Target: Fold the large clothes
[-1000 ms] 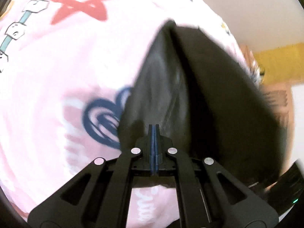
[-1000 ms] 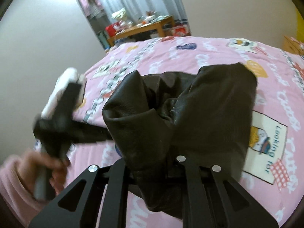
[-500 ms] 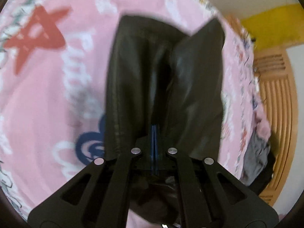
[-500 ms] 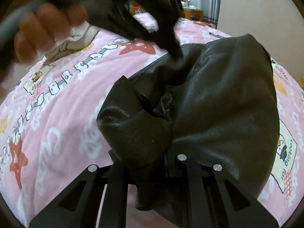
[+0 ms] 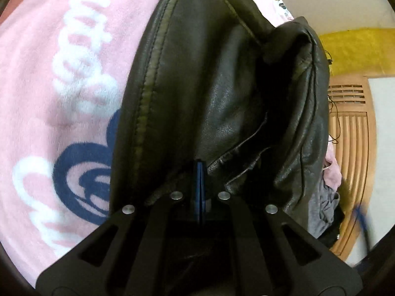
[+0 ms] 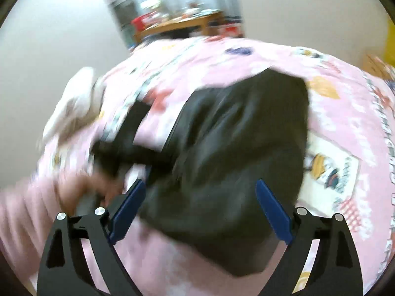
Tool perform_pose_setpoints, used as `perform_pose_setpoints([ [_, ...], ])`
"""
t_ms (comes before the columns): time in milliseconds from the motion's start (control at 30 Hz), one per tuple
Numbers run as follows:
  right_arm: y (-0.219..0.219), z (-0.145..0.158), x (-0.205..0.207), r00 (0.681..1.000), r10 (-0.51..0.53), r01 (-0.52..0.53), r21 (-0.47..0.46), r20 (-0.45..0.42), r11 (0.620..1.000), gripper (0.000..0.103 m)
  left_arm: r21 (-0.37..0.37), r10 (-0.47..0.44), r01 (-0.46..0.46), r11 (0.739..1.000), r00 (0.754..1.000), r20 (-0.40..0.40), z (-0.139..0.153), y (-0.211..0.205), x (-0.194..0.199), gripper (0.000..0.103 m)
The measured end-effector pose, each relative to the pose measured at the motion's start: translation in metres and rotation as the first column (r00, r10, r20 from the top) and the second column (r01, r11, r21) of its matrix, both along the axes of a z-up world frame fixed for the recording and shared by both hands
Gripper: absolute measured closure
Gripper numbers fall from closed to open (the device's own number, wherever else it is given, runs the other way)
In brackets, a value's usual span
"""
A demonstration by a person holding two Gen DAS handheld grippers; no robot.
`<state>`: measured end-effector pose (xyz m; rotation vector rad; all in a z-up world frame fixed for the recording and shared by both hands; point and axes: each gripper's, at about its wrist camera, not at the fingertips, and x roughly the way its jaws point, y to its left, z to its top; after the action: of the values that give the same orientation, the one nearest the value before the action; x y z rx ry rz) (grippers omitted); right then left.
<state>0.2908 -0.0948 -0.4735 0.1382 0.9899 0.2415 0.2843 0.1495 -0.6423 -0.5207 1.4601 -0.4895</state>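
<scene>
- A pink blanket (image 6: 345, 113), printed with white lettering, cartoon panels and a navy swirl (image 5: 81, 180), was seen spread across the bed and filling most of both views.
- A black leather jacket (image 6: 242, 148) was seen bunched on the blanket, near its middle in the right wrist view; in the left wrist view its stitched seams and a folded edge (image 5: 306, 56) were shown close up.
- A wooden slatted frame (image 5: 350, 133) was seen at the bed's edge, with grey and pink clothes (image 5: 323, 202) heaped against it.
- A wooden table (image 6: 180, 24) with clutter was seen blurred beyond the bed, in front of curtains.
- The left gripper (image 5: 200, 170) was seen with its blue pads pressed together, a pinch of the jacket's leather caught between them.
- The right gripper (image 6: 200, 202) was seen with its jaws opening wide; the jacket lay beyond and between the blue fingers (image 6: 271, 207), touched by neither.
- A hand (image 6: 81, 190) in a pink sleeve was seen blurred at the left of the right wrist view.
</scene>
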Motion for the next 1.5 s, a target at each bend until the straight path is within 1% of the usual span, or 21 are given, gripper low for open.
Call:
perform_pose_setpoints([
  [67,0.013,0.002,0.045,0.998,-0.059,0.055,-0.094,-0.037,0.994,0.010,-0.017,0.022,-0.022,1.000,1.000,0.005,0.000,0.001,-0.003,0.101],
  [167,0.042,-0.026,0.109,0.984,-0.098,0.079,-0.129,-0.150,0.988,0.010,-0.050,0.059,-0.058,0.997,0.998,0.007,-0.004,0.005,-0.006,0.101],
  [267,0.070,-0.066,0.149,0.959,-0.160,0.064,-0.372,-0.234,0.926,0.011,-0.074,0.088,-0.087,0.993,0.996,0.004,-0.005,0.010,-0.009,0.101],
  [300,0.072,-0.075,0.156,0.951,-0.171,0.052,-0.409,-0.259,0.911,0.016,-0.079,0.090,-0.090,0.993,0.996,0.006,-0.005,0.010,-0.010,0.101],
  [333,0.070,-0.089,0.159,0.938,-0.189,0.052,-0.423,-0.291,0.905,0.030,-0.080,0.092,-0.091,0.993,0.996,0.009,-0.005,0.010,-0.011,0.101],
  [367,0.064,-0.097,0.160,0.930,-0.196,0.057,-0.404,-0.311,0.913,0.036,-0.083,0.095,-0.093,0.992,0.995,0.015,-0.005,0.010,-0.012,0.101],
  [433,0.057,-0.102,0.158,0.933,-0.180,0.049,-0.387,-0.311,0.921,0.064,-0.088,0.099,-0.097,0.991,0.995,0.019,-0.007,0.007,-0.015,0.101],
  [500,0.052,-0.100,0.152,0.947,-0.132,0.013,-0.375,-0.293,0.927,0.078,-0.097,0.103,-0.100,0.990,0.994,0.027,-0.008,0.006,-0.017,0.101],
  [567,0.046,-0.093,0.148,0.954,-0.095,-0.006,-0.335,-0.285,0.942,0.087,-0.102,0.099,-0.096,0.990,0.995,0.031,-0.009,0.004,-0.018,0.101],
  [633,0.042,-0.078,0.145,0.960,-0.029,-0.042,-0.245,-0.279,0.969,0.093,-0.105,0.091,-0.087,0.991,0.995,0.033,-0.012,0.008,-0.017,0.101],
  [700,0.047,-0.061,0.136,0.960,0.072,-0.117,-0.155,-0.270,0.981,0.095,-0.109,0.079,-0.075,0.991,0.997,0.026,-0.014,0.009,-0.016,0.101],
  [800,0.065,-0.042,0.128,0.941,0.200,-0.231,-0.084,-0.272,0.969,0.095,-0.109,0.049,-0.046,0.993,0.999,0.021,-0.016,0.005,-0.011,0.101],
  [900,0.092,-0.044,0.135,0.884,0.328,-0.354,-0.019,-0.334,0.935,0.095,-0.124,0.029,-0.028,0.992,1.000,0.010,-0.018,0.003,-0.007,0.101],
  [1000,0.108,-0.067,0.154,0.833,0.352,-0.394,-0.011,-0.427,0.919,0.095,-0.159,0.041,-0.040,0.986,0.999,0.001,-0.021,0.006,-0.005,0.101],
  [1100,0.117,-0.096,0.175,0.767,0.351,-0.400,0.027,-0.537,0.916,0.095,-0.139,0.079,-0.076,0.987,0.997,0.010,-0.012,0.018,-0.008,0.101],
  [1167,0.123,-0.103,0.183,0.741,0.362,-0.413,0.042,-0.565,0.910,0.095,-0.134,0.135,-0.128,0.983,0.990,0.045,0.007,0.038,-0.014,0.101],
  [1233,0.129,-0.113,0.190,0.713,0.367,-0.418,0.058,-0.598,0.907,0.094,-0.106,0.204,-0.193,0.976,0.973,0.106,0.043,0.061,-0.023,0.101],
  [1267,0.131,-0.120,0.193,0.701,0.359,-0.413,0.060,-0.616,0.909,0.094,-0.092,0.208,-0.197,0.976,0.969,0.135,0.058,0.065,-0.028,0.101],
  [1333,0.141,-0.133,0.196,0.670,0.365,-0.456,0.030,-0.646,0.890,0.093,-0.044,0.186,-0.181,0.982,0.963,0.196,0.099,0.063,-0.037,0.101],
  [1400,0.148,-0.142,0.197,0.652,0.356,-0.482,-0.004,-0.670,0.876,0.093,-0.007,0.158,-0.161,0.987,0.961,0.227,0.125,0.050,-0.046,0.101],
  [1500,0.151,-0.151,0.199,0.640,0.339,-0.489,-0.026,-0.689,0.872,0.093,-0.013,0.109,-0.109,0.994,0.973,0.201,0.127,0.022,-0.058,0.101],
])
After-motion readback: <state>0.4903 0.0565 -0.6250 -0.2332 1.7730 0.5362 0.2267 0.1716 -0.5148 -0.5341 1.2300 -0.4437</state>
